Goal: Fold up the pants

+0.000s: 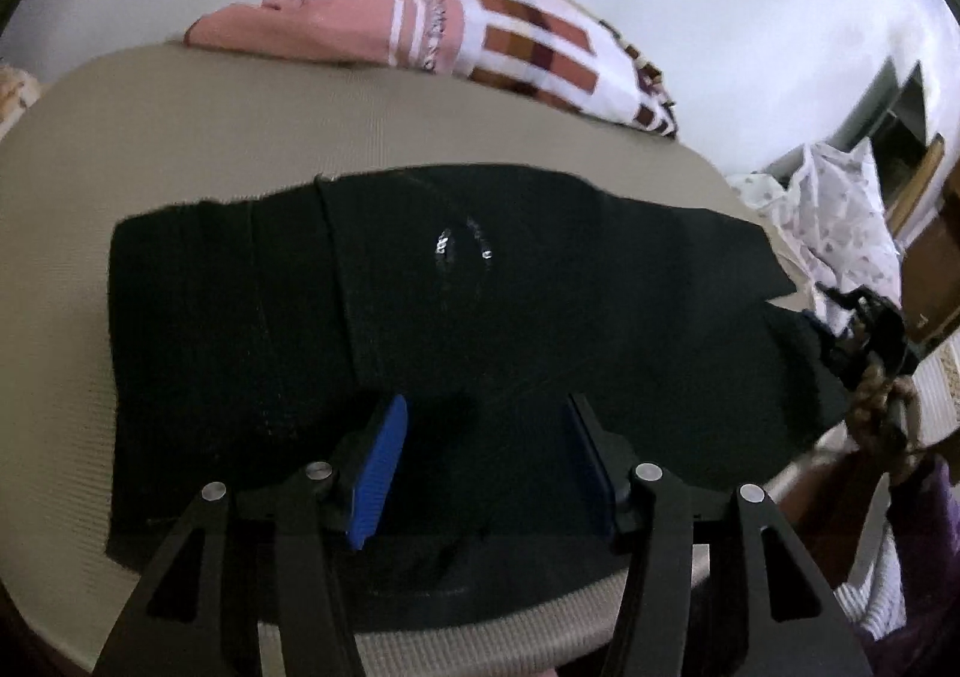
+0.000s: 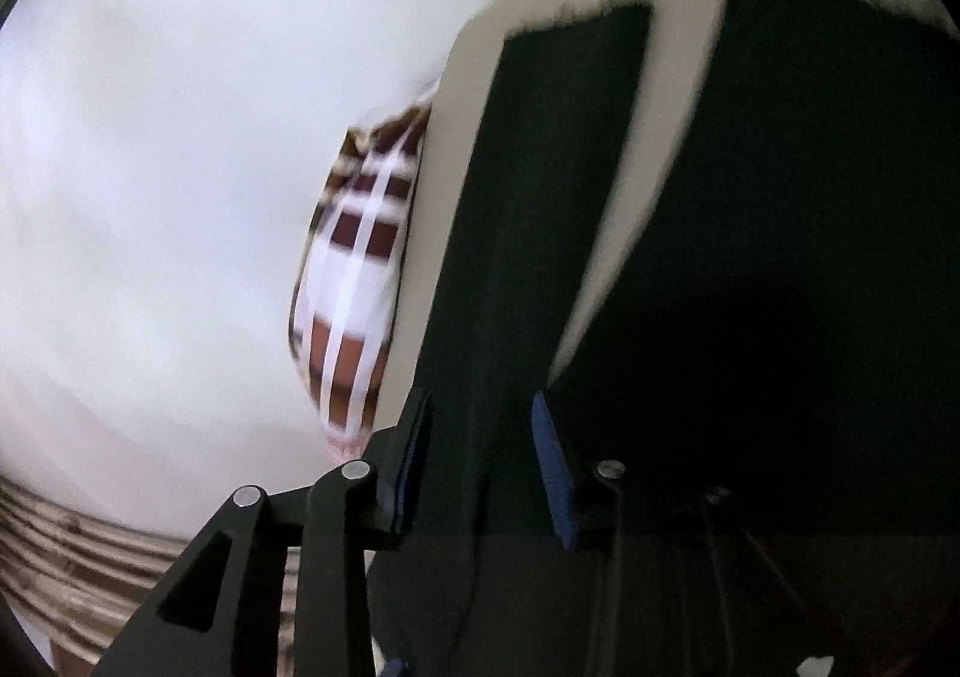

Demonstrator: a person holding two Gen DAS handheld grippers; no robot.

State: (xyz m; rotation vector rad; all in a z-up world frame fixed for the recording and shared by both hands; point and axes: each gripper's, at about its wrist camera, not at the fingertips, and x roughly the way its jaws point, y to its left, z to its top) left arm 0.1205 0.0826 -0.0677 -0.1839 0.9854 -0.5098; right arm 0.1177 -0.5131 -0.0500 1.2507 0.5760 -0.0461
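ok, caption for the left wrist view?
Left gripper, jaws open and empty, over black fabric pants spread on a beige ribbed bed cover.

Pants [image 1: 480, 317] lie on the mat [image 1: 180, 137], pillow [image 1: 480, 29] behind.

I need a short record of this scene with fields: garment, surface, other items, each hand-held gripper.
garment: black pants, lying flat, partly folded
surface: beige bed cover
other items: patterned pink and brown pillow at the far edge
left hand-held gripper: open above the pants, nothing between its pads
right hand-held gripper: open over the pants, view blurred
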